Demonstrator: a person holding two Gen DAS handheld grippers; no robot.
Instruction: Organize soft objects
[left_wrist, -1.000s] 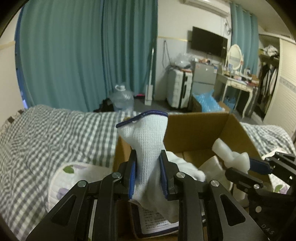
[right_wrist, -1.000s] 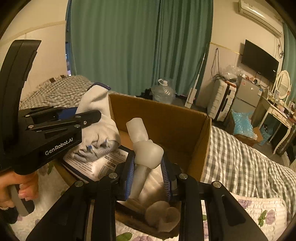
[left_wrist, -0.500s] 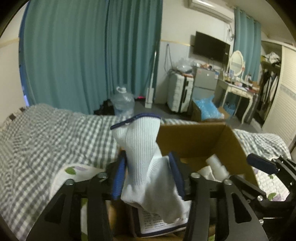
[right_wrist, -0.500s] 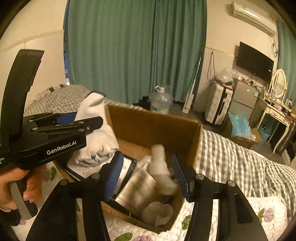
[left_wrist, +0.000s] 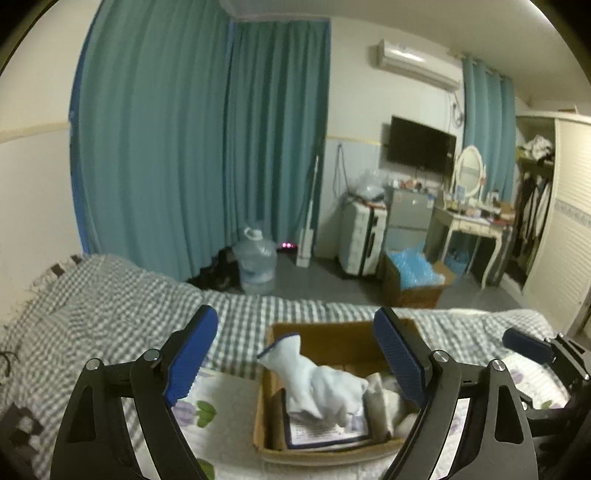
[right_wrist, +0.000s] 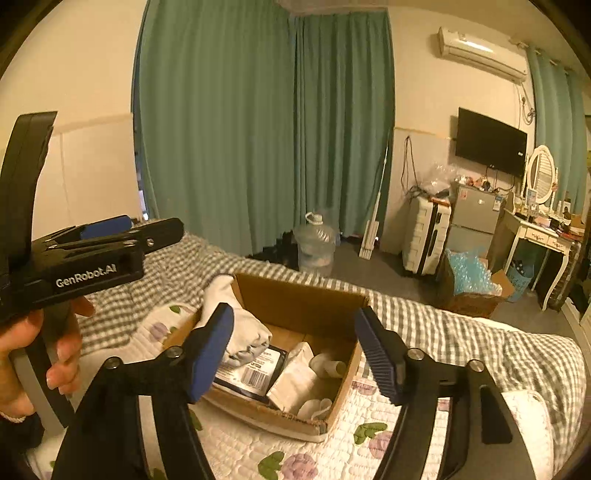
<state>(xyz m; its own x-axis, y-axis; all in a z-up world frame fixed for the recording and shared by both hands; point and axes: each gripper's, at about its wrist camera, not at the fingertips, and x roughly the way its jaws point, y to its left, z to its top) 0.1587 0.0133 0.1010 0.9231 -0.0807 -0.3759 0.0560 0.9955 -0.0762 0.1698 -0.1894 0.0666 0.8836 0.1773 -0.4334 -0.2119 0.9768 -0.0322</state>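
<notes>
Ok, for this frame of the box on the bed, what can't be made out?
- Box floor: both views, covered by the sock and packets, partly masked by the tool fingers.
- Print on the labelled packet: too small in the right view, under the sock in the left.
- Small white items in the near corner: right view, too blurred to identify.
- Left hand: cut off by the right view's edge.

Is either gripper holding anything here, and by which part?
Nothing is held. Both sets of jaws are opening, empty; the white sock lies in the cardboard box.
</notes>
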